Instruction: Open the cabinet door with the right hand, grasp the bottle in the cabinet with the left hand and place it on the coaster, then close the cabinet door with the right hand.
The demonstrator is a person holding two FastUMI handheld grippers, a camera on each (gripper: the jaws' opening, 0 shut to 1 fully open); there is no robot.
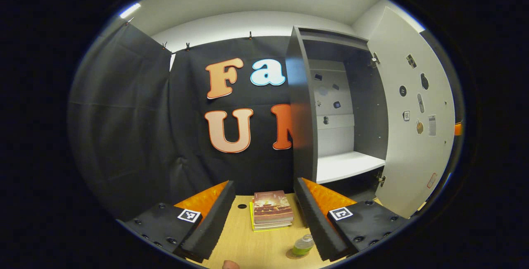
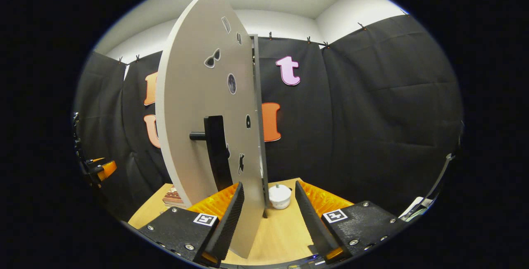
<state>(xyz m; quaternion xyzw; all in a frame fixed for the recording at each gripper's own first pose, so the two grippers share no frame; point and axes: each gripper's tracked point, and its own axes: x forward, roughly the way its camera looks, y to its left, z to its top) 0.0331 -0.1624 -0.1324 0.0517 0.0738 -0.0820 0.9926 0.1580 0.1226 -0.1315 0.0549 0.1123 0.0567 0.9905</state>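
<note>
1. Bottle (image 1: 303, 245) stands on the coaster (image 1: 294, 255) at lower centre of the left gripper view, between the wide, empty left gripper (image 1: 264, 219) fingers.
2. Door (image 2: 198, 108) stands open; its lower edge sits between the wide right gripper (image 2: 268, 215) fingers.
3. Cabinet (image 1: 330, 108) fills the right.

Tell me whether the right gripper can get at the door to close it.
Probably yes. The right gripper is open and the door edge already stands between its fingers, with its handle just ahead. Nothing blocks the swing; the bottle sits on the coaster, outside the cabinet.
</note>
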